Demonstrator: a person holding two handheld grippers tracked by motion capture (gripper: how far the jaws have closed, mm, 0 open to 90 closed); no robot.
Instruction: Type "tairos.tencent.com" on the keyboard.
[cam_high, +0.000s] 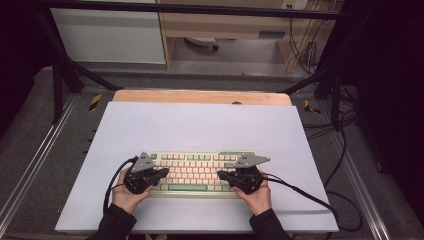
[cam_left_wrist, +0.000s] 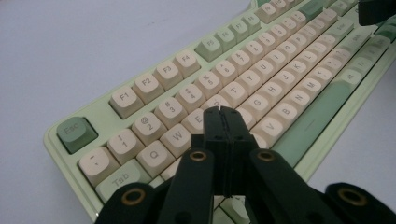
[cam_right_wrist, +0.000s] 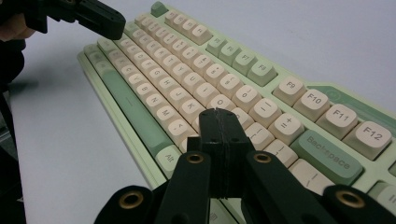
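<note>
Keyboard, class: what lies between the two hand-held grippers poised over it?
In the high view, rows of cream keys and the green space bar of the keyboard lie between the left hand-held gripper and right hand-held gripper.

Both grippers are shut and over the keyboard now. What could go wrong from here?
1. The left gripper tip, jaws shut, sits over the tightly packed keys near E and R, so a press may catch two keys.
2. The right gripper hides the keys under it, so the target is hard to confirm.
3. The keyboard lies loose on a smooth white sheet; an angled push may slide it.
</note>
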